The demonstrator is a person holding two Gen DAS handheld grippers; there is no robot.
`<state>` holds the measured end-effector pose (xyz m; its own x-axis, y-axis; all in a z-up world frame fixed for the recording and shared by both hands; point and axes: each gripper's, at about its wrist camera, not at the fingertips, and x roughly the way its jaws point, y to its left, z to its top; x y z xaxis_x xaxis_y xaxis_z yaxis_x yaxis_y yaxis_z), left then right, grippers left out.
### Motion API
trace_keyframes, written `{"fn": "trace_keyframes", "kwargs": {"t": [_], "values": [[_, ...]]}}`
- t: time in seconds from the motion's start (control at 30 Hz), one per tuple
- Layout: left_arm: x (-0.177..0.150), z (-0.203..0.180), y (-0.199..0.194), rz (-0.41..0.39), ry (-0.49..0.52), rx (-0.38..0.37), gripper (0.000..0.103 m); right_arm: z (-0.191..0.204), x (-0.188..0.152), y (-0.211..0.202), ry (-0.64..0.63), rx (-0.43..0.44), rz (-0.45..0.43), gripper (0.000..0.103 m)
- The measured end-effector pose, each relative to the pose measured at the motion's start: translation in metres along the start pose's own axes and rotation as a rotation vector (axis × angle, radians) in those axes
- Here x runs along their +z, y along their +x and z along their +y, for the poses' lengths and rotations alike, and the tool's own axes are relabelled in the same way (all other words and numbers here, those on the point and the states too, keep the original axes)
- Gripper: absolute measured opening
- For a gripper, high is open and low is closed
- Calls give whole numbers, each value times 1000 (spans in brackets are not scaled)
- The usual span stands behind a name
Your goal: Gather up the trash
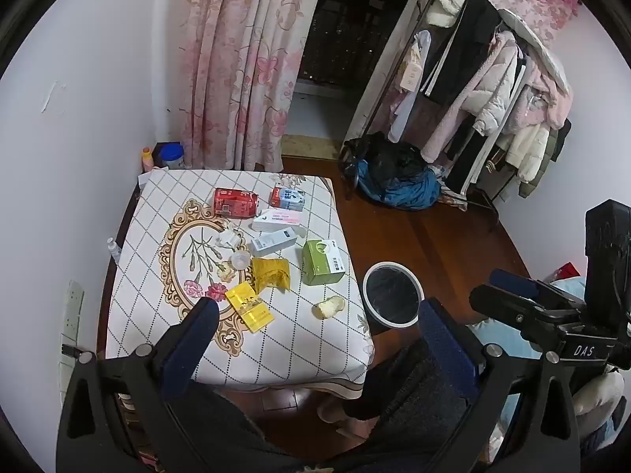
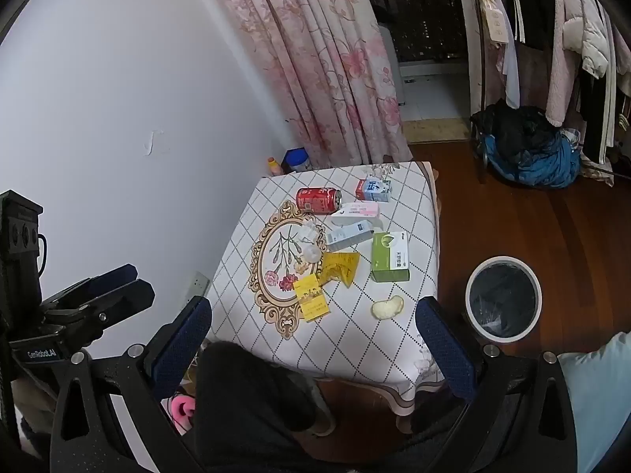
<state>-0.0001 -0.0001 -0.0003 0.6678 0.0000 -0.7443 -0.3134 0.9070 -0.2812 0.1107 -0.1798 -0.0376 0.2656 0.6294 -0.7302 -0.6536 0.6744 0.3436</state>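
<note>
A small table with a diamond-pattern cloth (image 1: 157, 295) (image 2: 355, 335) carries trash: a red can (image 1: 235, 202) (image 2: 318, 199), a red-and-blue carton (image 1: 288, 198) (image 2: 372, 190), white boxes (image 1: 274, 240) (image 2: 349, 236), a green box (image 1: 323, 262) (image 2: 389, 257), yellow wrappers (image 1: 249, 306) (image 2: 311, 297), and a pale crumpled piece (image 1: 328, 306) (image 2: 387, 307). A white-rimmed bin with a dark bag (image 1: 392, 293) (image 2: 503, 299) stands on the floor right of the table. My left gripper (image 1: 319, 335) and right gripper (image 2: 313, 335) are both open and empty, held above the table's near edge.
Pink floral curtains (image 1: 244, 59) hang behind the table. A clothes rack with coats (image 1: 493, 90) and a blue and black bundle (image 1: 398, 181) stand at the right on the wooden floor. Bottles (image 1: 171, 155) sit by the wall behind the table.
</note>
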Motion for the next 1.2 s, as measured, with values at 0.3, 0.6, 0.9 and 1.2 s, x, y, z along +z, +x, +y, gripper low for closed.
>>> {"fn": "trace_keyframes", "kwargs": {"t": [0.3, 0.6, 0.9, 1.2], "values": [[-2, -7, -5, -6, 11, -7, 103, 1, 0, -2, -8, -2, -14, 103], [-2, -6, -1, 1, 10, -27, 103, 1, 2, -5, -6, 10, -15, 103], [0, -5, -2, 1, 9, -26, 103, 3, 3, -5, -15, 11, -12, 103], [1, -5, -3, 2, 9, -29, 103, 4, 3, -6, -17, 14, -15, 103]]}}
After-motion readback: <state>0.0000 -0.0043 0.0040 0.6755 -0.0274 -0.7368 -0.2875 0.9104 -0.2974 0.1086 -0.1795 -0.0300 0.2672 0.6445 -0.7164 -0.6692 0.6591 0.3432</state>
